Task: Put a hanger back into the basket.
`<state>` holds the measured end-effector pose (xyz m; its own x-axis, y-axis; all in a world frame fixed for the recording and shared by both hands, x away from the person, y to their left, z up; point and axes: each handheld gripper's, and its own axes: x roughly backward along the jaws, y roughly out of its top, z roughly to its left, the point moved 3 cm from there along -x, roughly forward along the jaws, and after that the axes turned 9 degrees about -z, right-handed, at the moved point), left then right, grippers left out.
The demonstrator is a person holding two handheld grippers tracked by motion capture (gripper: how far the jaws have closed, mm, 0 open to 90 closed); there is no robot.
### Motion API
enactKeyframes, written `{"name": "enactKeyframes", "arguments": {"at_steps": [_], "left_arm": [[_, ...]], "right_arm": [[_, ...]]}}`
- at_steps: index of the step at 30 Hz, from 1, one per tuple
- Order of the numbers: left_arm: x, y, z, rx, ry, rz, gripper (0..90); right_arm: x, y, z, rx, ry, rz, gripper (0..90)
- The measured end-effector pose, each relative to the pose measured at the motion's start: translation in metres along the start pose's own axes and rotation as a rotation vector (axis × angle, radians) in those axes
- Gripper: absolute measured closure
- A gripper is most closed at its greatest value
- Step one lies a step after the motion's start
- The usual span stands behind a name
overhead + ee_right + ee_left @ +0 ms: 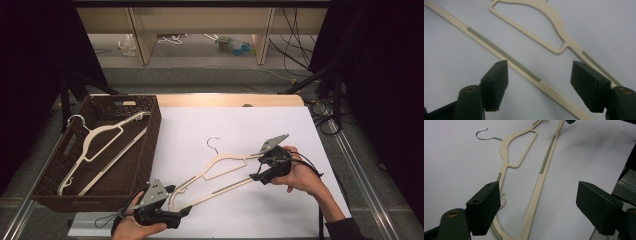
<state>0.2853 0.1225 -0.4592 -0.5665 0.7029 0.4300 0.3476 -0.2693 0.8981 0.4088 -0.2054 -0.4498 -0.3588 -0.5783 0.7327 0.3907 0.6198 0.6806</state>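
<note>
Both the left gripper [537, 207] and the right gripper [539, 82] stand wide open astride the ends of the cream plastic clothes hanger with a metal hook [220, 172], gripping nothing.

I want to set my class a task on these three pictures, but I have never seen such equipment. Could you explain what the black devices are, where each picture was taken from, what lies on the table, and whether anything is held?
A person sits at a table with a hand-held tool in each hand: the left tool and the right tool. Each has two black jaws that can pinch things.

The wide picture comes from a camera above the person. The two close-ups come from cameras riding on each tool, looking along its jaws.

On the white sheet lies a cream hanger with a metal hook. To the left stands a brown woven basket with a second hanger in it.

Nothing is gripped yet. Both tools are at the hanger's two ends with jaws open; in each close-up the hanger lies between the pads, which do not press on it.
</note>
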Motion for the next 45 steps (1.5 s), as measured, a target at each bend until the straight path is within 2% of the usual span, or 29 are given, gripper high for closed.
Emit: {"name": "enactKeyframes", "arguments": {"at_steps": [1, 3, 5, 6, 10, 11, 12, 15, 16, 17, 18, 21, 22, 27, 32, 36, 38, 39, 41, 45], "left_arm": [[0.0, 0.0, 0.0, 0.008, -0.002, -0.001, 19.7], [-0.001, 0.0, 0.0, -0.009, -0.001, 0.0, 19.7], [-0.002, -0.001, -0.001, 0.008, -0.014, 0.005, 19.8], [-0.002, -0.001, -0.001, 0.006, -0.003, -0.004, 19.7], [-0.002, -0.002, 0.0, -0.011, -0.007, 0.011, 19.7], [-0.002, -0.002, 0.0, -0.009, -0.007, 0.011, 19.8], [-0.003, -0.002, -0.001, 0.01, -0.004, 0.013, 19.8], [-0.004, -0.003, -0.002, 0.016, -0.009, 0.009, 19.8], [-0.004, -0.003, -0.001, -0.006, -0.007, 0.022, 19.8], [-0.004, -0.003, -0.001, 0.004, -0.022, 0.019, 19.8], [-0.003, -0.003, -0.001, -0.008, -0.026, 0.032, 19.8], [-0.004, -0.003, 0.0, -0.017, -0.011, 0.021, 19.8], [-0.005, -0.003, -0.001, -0.008, -0.021, 0.018, 19.8], [-0.005, -0.003, -0.001, -0.007, -0.023, 0.017, 19.8], [-0.005, -0.003, 0.0, -0.01, -0.03, 0.025, 19.9], [-0.005, -0.004, -0.001, 0.014, -0.023, 0.022, 19.9], [-0.004, -0.003, 0.001, -0.014, -0.027, 0.035, 19.9], [-0.003, -0.003, 0.002, -0.017, -0.028, 0.037, 19.9], [-0.004, -0.003, 0.001, 0.001, -0.027, 0.033, 19.8], [-0.005, -0.004, 0.002, -0.022, -0.014, 0.031, 19.8]], "right_arm": [[-0.001, 0.001, -0.003, 0.004, 0.008, 0.002, 31.7], [-0.005, 0.001, -0.008, -0.003, 0.005, 0.01, 31.7], [-0.007, 0.002, -0.013, 0.012, 0.0, 0.015, 31.8], [-0.008, 0.002, -0.014, 0.008, -0.007, 0.018, 31.8], [-0.012, 0.005, -0.022, 0.005, -0.009, 0.036, 32.0], [-0.013, 0.005, -0.024, 0.007, -0.017, 0.036, 32.1], [-0.014, 0.006, -0.027, 0.008, -0.015, 0.033, 32.5], [-0.018, 0.007, -0.033, 0.009, -0.014, 0.038, 32.7], [-0.019, 0.007, -0.035, 0.012, -0.026, 0.052, 32.7], [-0.02, 0.007, -0.036, 0.014, -0.032, 0.054, 32.8], [-0.021, 0.008, -0.038, 0.021, -0.034, 0.055, 33.0], [-0.025, 0.009, -0.043, 0.035, -0.041, 0.078, 33.9], [-0.027, 0.009, -0.045, 0.039, -0.043, 0.079, 34.2], [-0.038, 0.008, -0.048, 0.044, -0.011, 0.091, 37.5], [-0.046, 0.009, -0.055, 0.066, -0.037, 0.123, 38.7], [-0.05, 0.015, -0.057, 0.077, -0.022, 0.123, 39.6], [-0.053, 0.015, -0.059, 0.074, -0.01, 0.124, 40.4], [-0.055, 0.013, -0.059, 0.061, -0.007, 0.139, 40.3], [-0.059, 0.011, -0.061, 0.08, -0.005, 0.151, 40.3], [-0.065, 0.01, -0.06, 0.071, 0.04, 0.142, 41.3]]}}
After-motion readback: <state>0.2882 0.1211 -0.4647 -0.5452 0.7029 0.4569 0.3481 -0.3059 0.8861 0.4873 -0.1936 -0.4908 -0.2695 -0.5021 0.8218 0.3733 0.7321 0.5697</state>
